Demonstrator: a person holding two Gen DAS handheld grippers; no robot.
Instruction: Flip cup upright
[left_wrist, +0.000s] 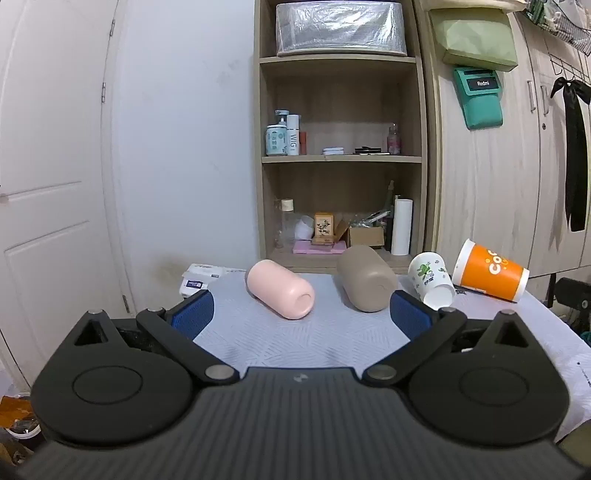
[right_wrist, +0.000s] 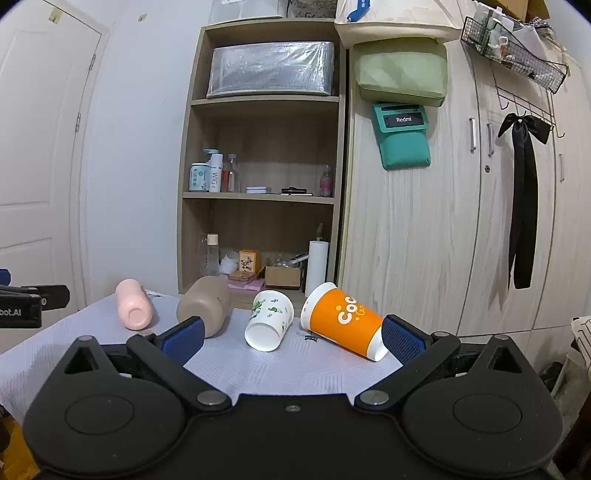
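Four cups lie on their sides in a row along the far edge of the surface (right_wrist: 92, 332) — none upright yet. From my left: a pink cup (left_wrist: 280, 288), a taupe cup (left_wrist: 365, 283), a white paper cup with green print (right_wrist: 269, 319), and an orange paper cup (right_wrist: 341, 322) toward the far right corner. My left gripper (left_wrist: 299, 312) is spread wide and empty, short of the pink and taupe cups. My right gripper (right_wrist: 293, 338) is just as wide, nothing in it, with the white and orange cups framed between its fingers.

The two paper cups look light and thin-walled — I judge they would crush or skid under a hard pinch, so a gentle hold across mid-body, near the stiffer rim, seems best. The pink and taupe ones look rigid, smooth and likely heavier; they may roll, so I would take them across the middle of the barrel.
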